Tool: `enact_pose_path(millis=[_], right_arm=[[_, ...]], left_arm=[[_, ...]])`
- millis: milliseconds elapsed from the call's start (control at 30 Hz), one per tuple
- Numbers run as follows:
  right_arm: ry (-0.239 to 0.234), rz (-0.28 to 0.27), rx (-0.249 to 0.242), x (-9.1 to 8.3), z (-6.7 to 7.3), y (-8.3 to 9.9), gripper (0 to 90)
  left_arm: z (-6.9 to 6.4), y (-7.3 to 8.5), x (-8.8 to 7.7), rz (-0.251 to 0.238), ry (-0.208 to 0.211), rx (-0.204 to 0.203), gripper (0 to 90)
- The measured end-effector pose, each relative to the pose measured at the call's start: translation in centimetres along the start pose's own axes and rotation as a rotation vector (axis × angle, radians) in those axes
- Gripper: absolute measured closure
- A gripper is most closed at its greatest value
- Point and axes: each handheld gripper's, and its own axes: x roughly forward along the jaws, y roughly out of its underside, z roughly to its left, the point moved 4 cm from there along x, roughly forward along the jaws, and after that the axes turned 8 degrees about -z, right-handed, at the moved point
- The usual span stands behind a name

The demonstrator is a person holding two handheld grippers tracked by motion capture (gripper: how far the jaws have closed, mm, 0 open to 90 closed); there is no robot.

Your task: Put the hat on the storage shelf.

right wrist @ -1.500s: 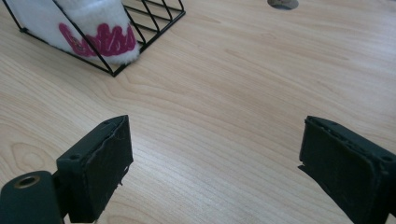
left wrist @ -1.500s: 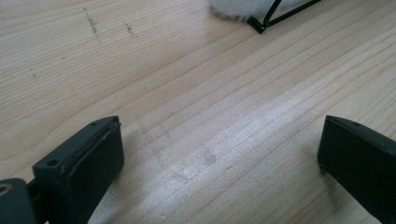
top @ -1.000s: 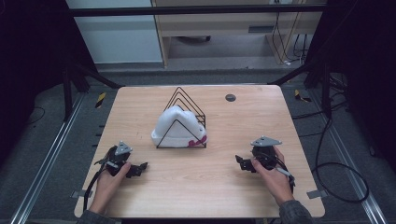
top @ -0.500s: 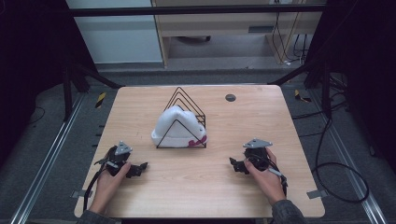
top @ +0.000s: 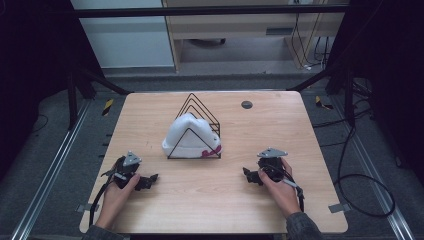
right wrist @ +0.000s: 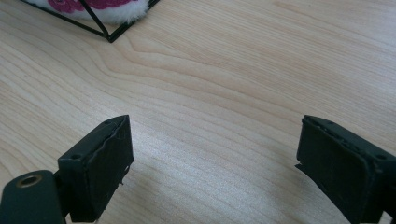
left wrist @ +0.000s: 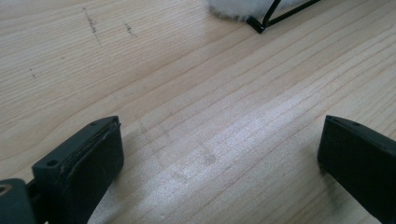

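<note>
Right now you rest both grippers, left gripper (top: 148, 180) and right gripper (top: 248, 174), jaws wide and empty; next likely reaches the white cloth (top: 186, 136) in the wire rack (top: 205, 116).

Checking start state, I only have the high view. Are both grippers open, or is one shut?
Observer: Both open. In the left gripper view the left gripper has its jaws wide apart over bare wood, nothing between them.
Operator: And the right one?
Observer: Same. The right gripper stands open over the table, holding nothing.
Operator: What does the right one face?
Observer: A front corner of the black wire rack, with the white fluffy item inside it showing a pink pattern at the top edge.
</note>
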Motion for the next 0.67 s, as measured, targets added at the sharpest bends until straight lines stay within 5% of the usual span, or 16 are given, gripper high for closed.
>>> enact_pose_path(millis=[667], right_arm=[[0.029, 0.027, -0.027, 1.2, 0.9, 0.5, 7.1]], left_arm=[[0.0, 0.0, 0.0, 0.000, 0.003, 0.000, 0.0]])
